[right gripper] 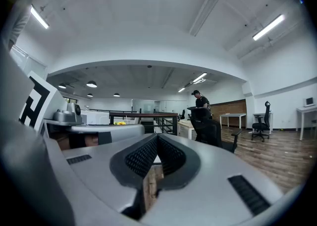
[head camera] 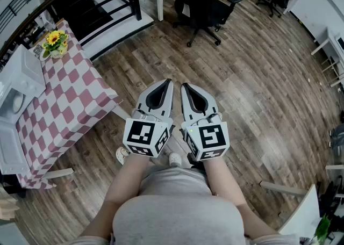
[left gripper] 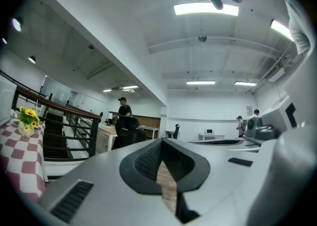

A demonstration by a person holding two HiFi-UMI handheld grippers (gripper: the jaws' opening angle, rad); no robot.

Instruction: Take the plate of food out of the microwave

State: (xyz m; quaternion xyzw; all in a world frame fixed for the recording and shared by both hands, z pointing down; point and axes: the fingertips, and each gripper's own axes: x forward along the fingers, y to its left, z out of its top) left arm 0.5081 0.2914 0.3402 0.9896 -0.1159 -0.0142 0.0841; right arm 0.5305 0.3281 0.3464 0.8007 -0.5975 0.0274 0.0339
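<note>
Microwave [head camera: 22, 73], white, stood on the checked table [head camera: 67, 104] at the far left of the plank floor [head camera: 258, 88], well apart from both grippers; its plate could not be made out. Left gripper [head camera: 167, 81] and right gripper [head camera: 184, 85] hung level, side by side over the floor, each with jaws pressed together and empty. Sunflowers [head camera: 54, 38] sat at the table's far end.

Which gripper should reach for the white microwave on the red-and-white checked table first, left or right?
Left, probably. The white microwave sits on the red-and-white checked table off to the person's left, nearer the left gripper; the right gripper would cross over. Both have shut, empty fingers.
</note>
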